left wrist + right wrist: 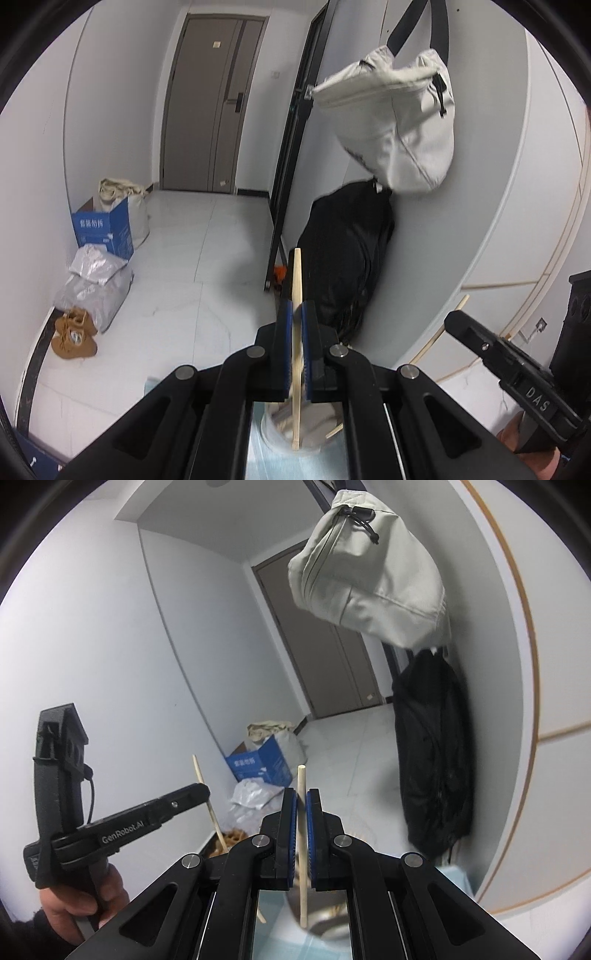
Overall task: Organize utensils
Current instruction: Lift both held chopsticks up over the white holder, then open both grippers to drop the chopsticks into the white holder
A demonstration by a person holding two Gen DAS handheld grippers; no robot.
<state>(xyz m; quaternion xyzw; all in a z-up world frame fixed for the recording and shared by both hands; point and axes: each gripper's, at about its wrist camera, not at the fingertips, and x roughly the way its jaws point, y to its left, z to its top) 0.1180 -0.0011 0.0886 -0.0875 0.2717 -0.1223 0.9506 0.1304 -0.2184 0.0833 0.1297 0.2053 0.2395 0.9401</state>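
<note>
My left gripper [296,314] is shut on a pale wooden chopstick [297,280] and holds it upright over a white cup [284,437] that has other sticks in it. It also shows in the right wrist view [201,794], with its chopstick [207,805] slanting down. My right gripper [301,799] is shut on a second wooden chopstick [302,845], held upright above a metal container [325,919] on a light blue mat [456,878]. The right gripper shows in the left wrist view [452,317] with its stick [439,332].
A grey bag [402,122] hangs on the right wall above a black coat [351,254]. A blue box [105,227], silver parcels [96,284] and brown shoes [75,332] lie on the white tiled floor at the left. A brown door [214,103] stands at the back.
</note>
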